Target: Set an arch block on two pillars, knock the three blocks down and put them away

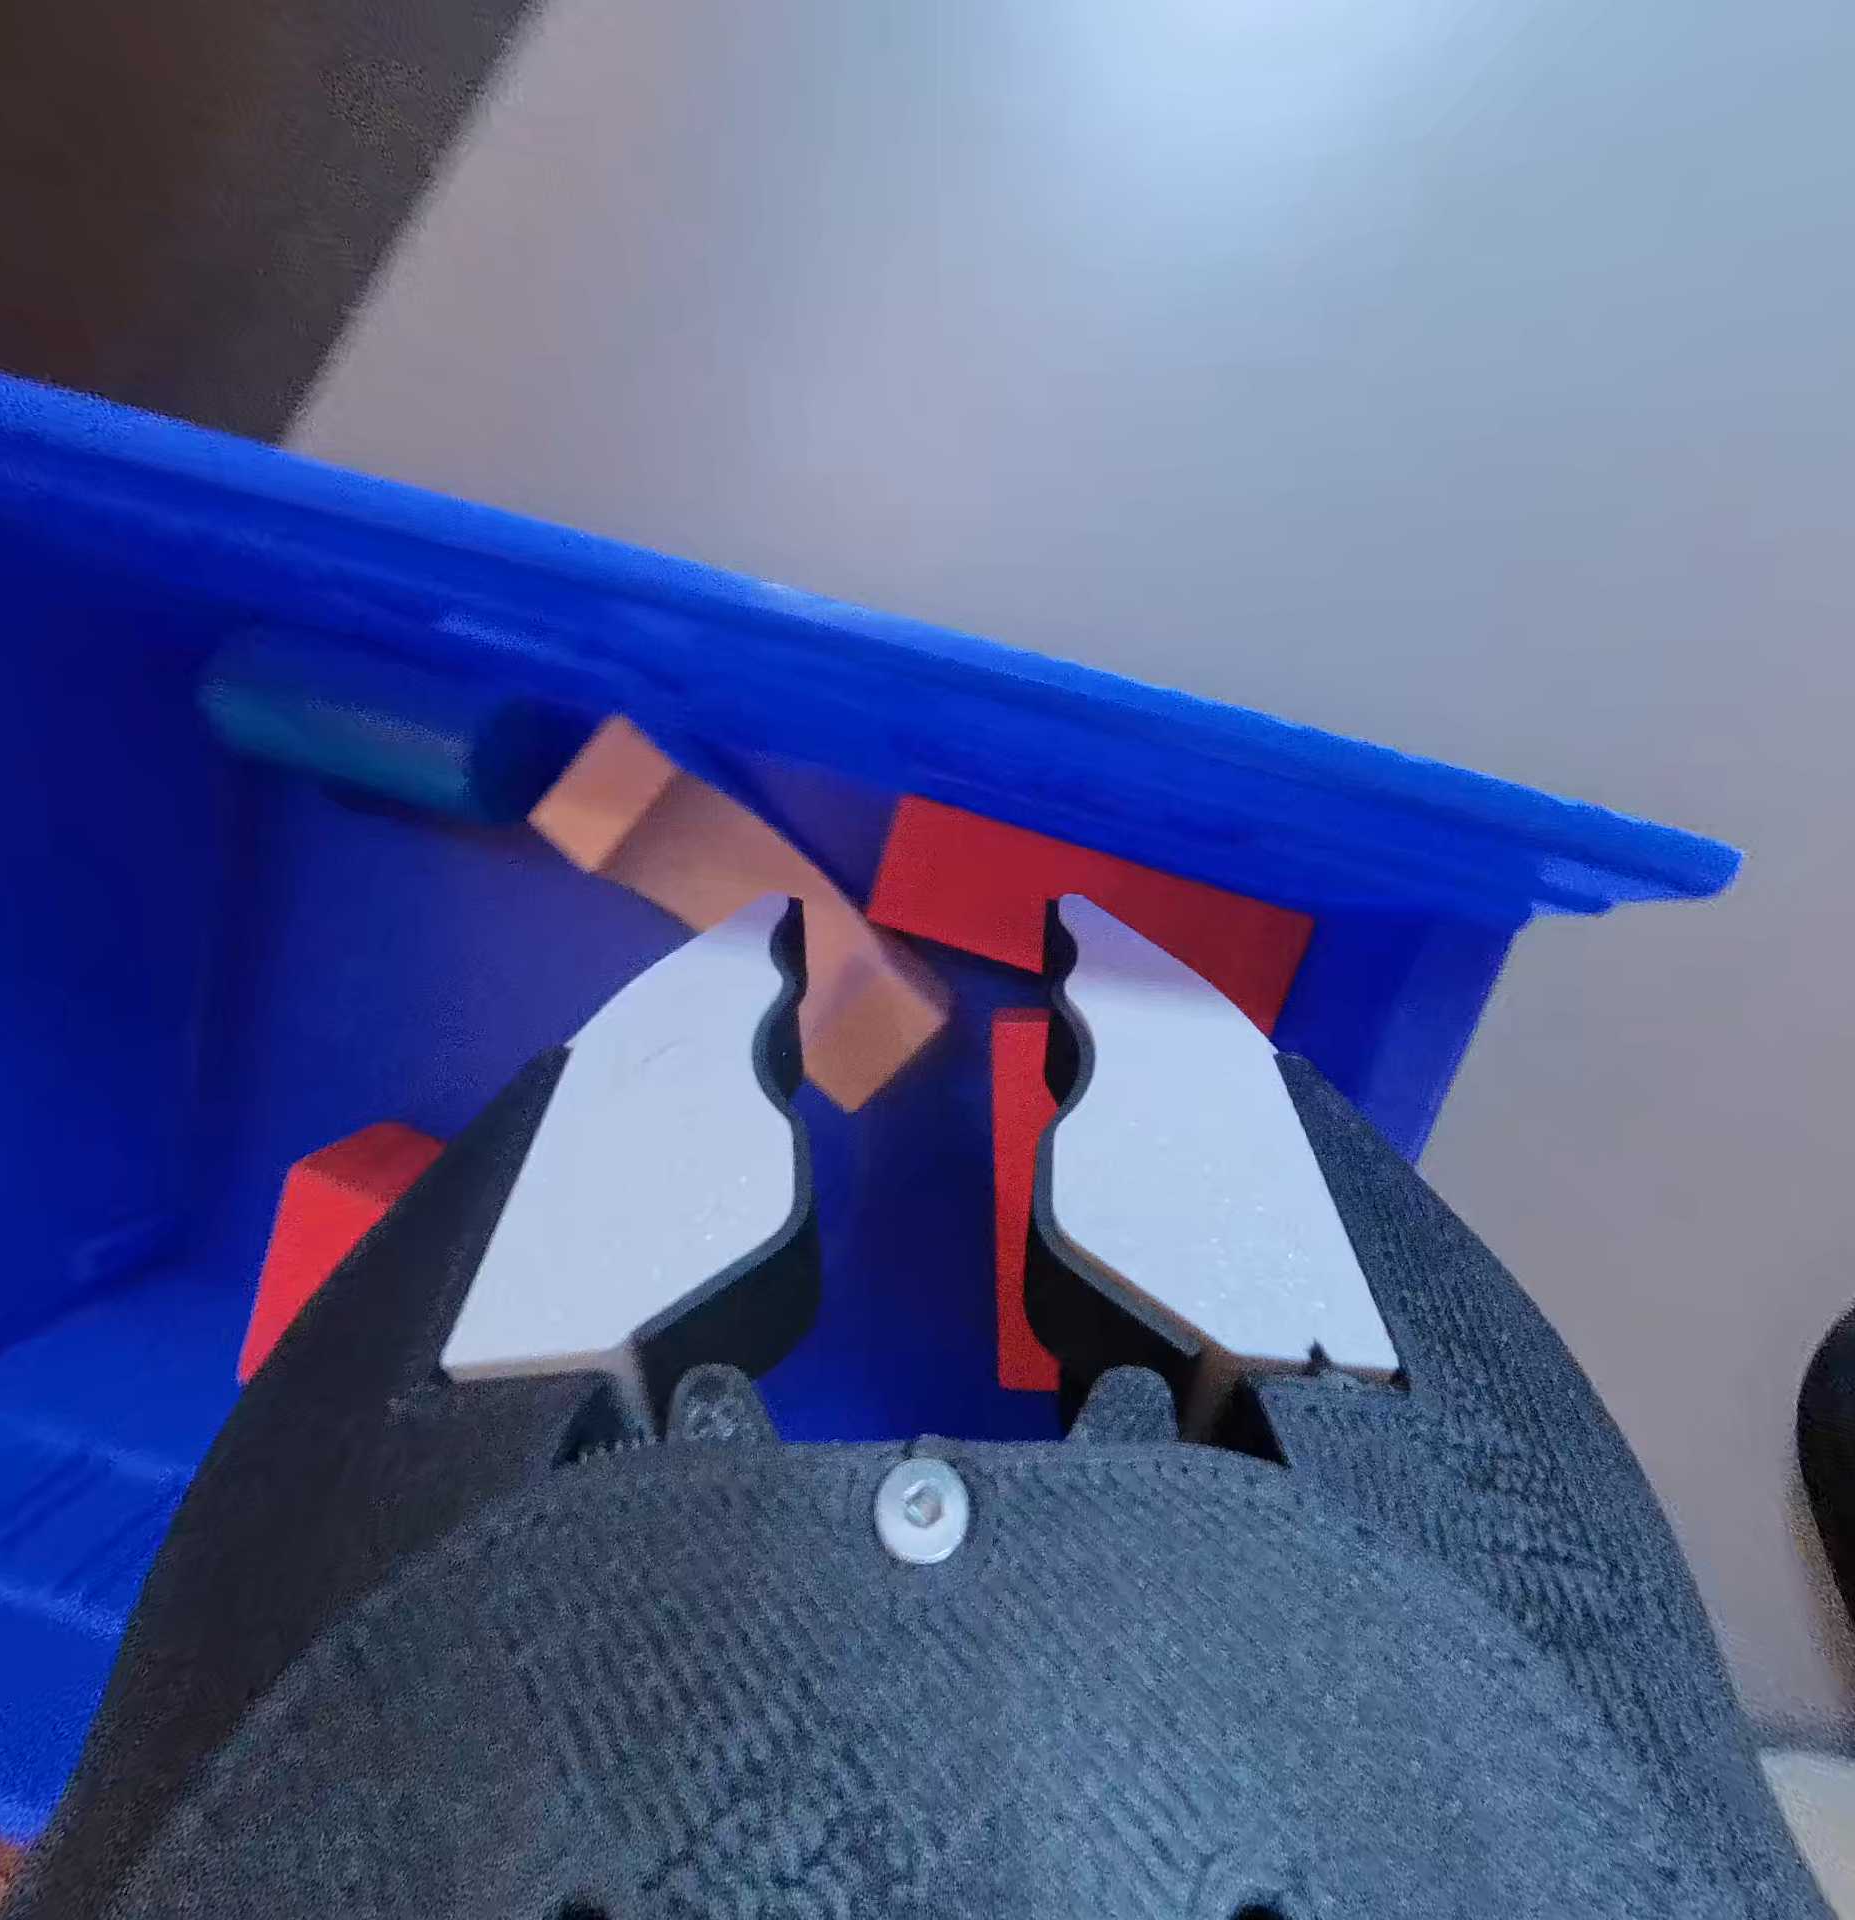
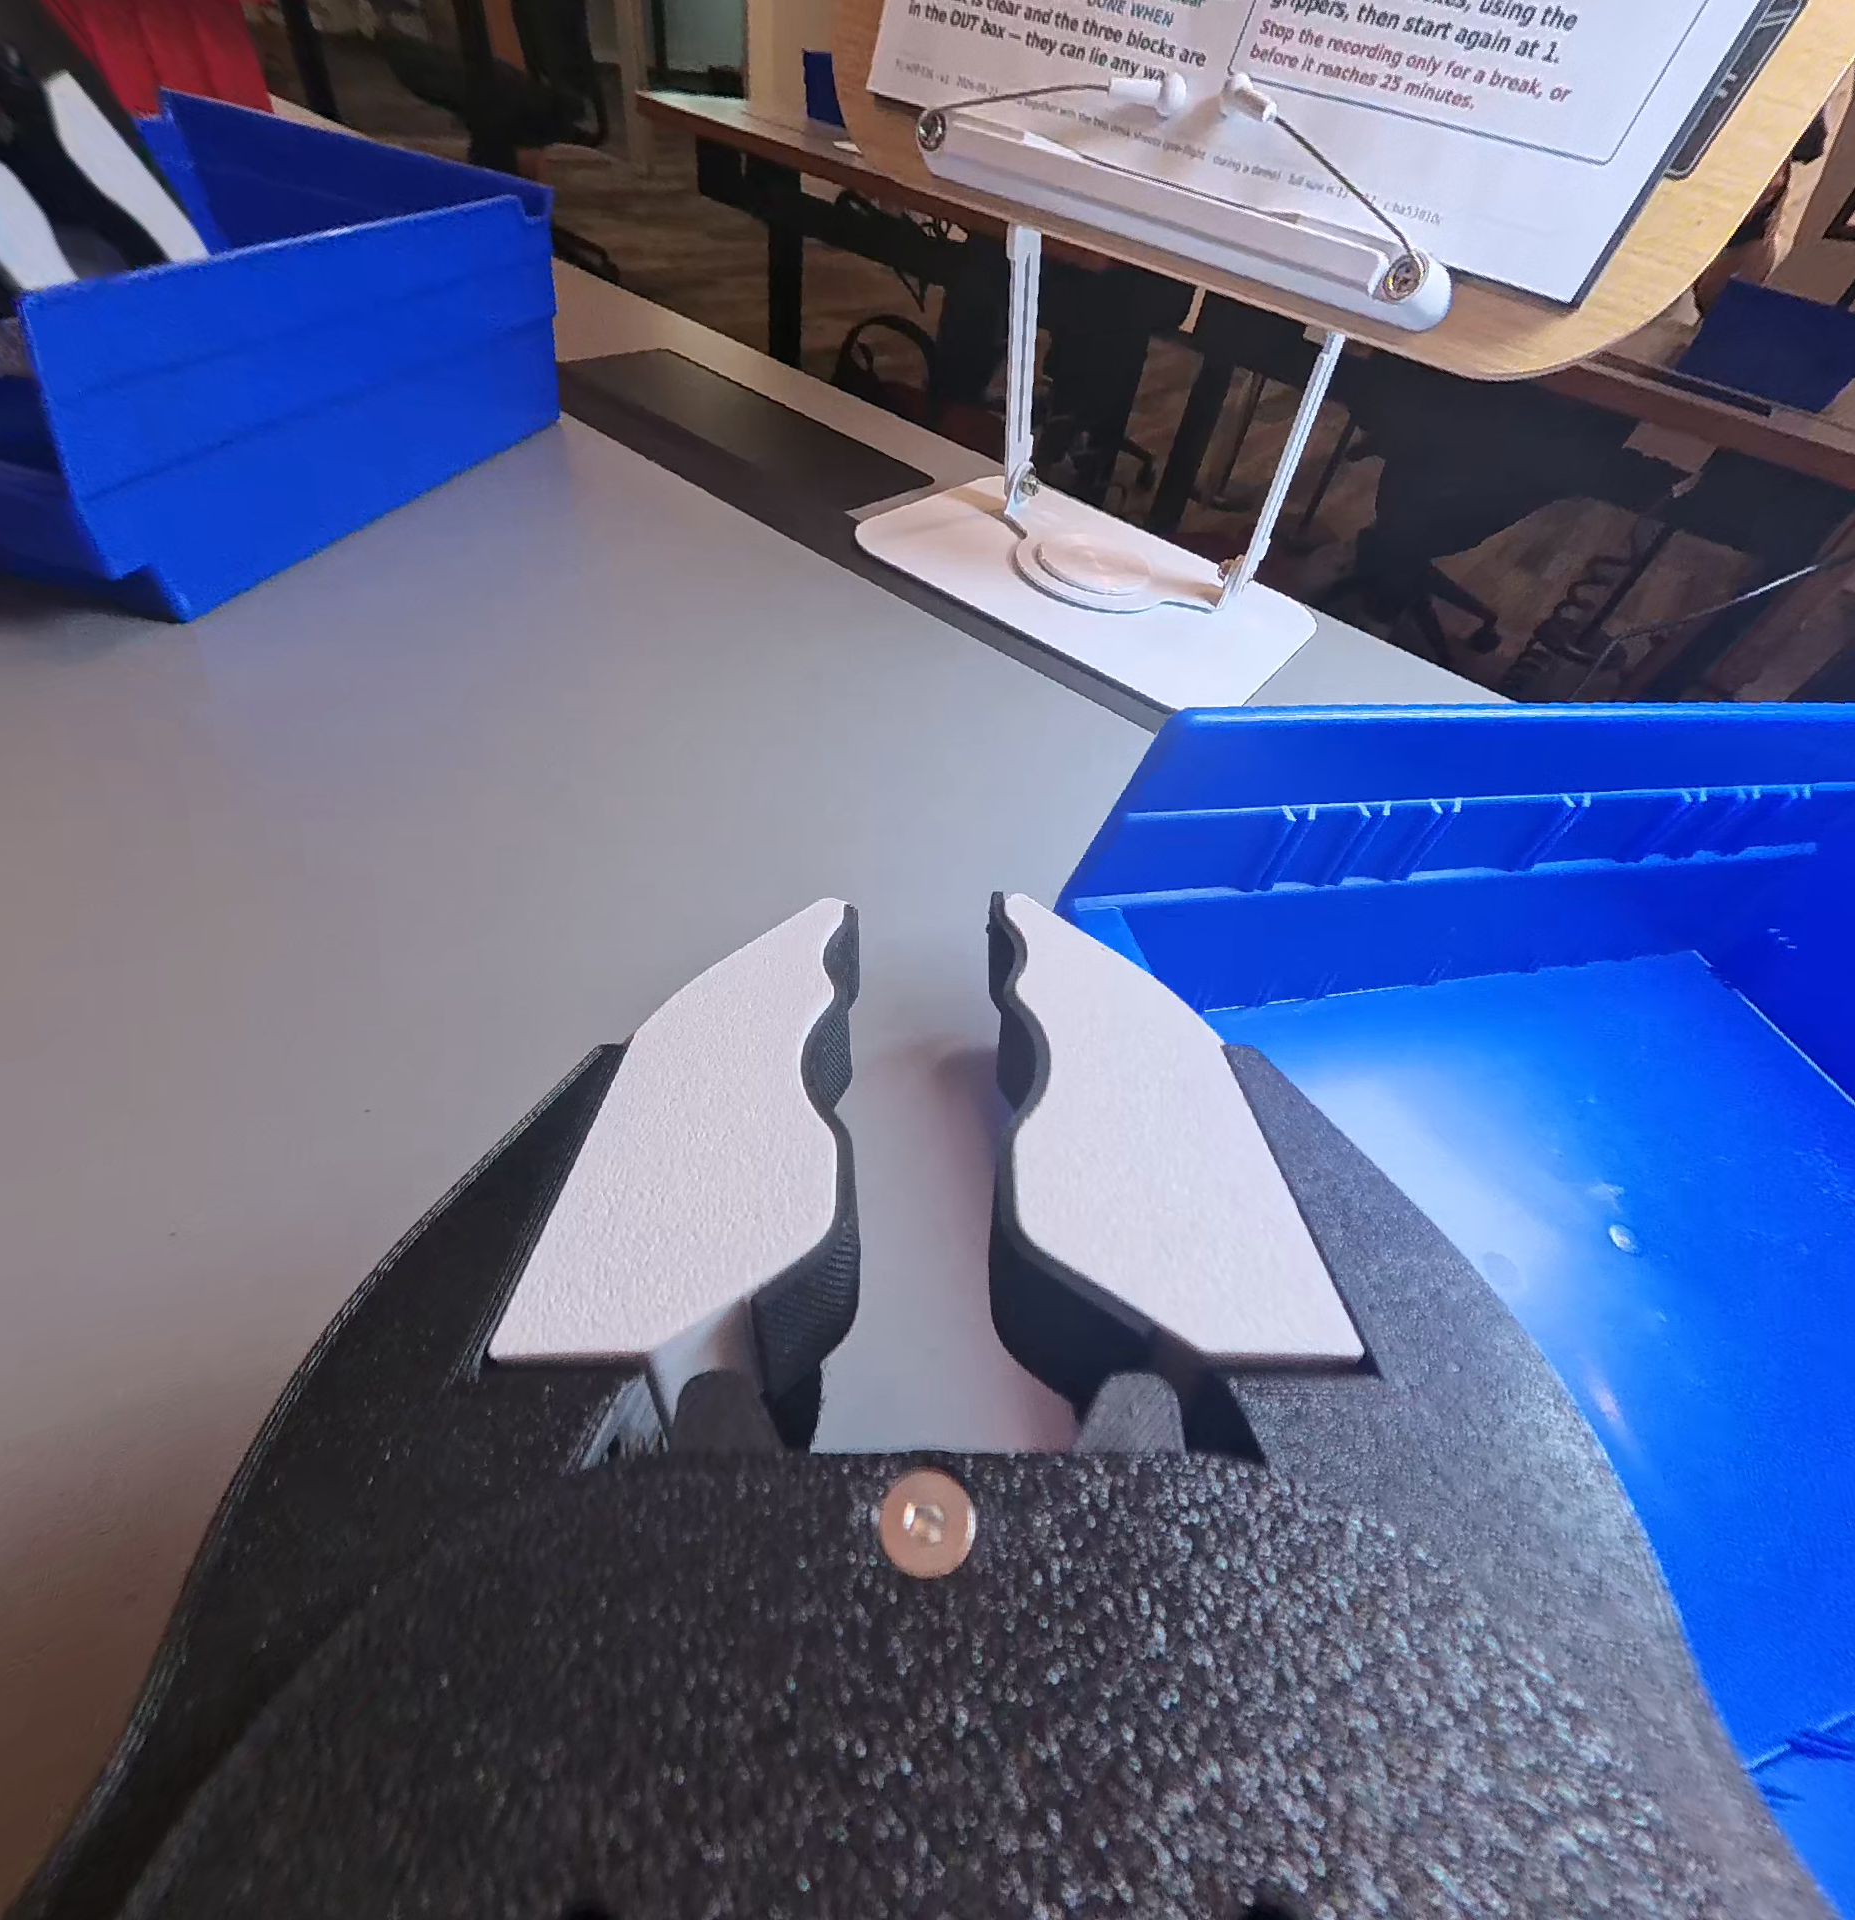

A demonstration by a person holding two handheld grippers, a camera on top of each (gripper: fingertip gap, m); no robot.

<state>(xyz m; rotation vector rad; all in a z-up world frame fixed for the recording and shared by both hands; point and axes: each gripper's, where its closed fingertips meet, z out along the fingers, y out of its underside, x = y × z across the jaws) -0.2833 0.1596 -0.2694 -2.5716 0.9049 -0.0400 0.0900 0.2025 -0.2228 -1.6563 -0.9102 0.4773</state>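
We find our left gripper (image 1: 923,914) released over the blue bin (image 1: 902,665) of blocks; our right gripper (image 2: 923,914) released above the grey table (image 2: 383,831).

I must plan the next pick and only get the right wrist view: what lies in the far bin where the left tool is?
Observer: An orange block lies slanted in that bin, just ahead of the left tool.
Operator: Any red pieces?
Observer: Yes. A far red block sits by the back wall, and a near red block shows left of the tool.
Operator: Is the left tool holding anything?
Observer: No. Its jaws stand open with nothing gripped between them.
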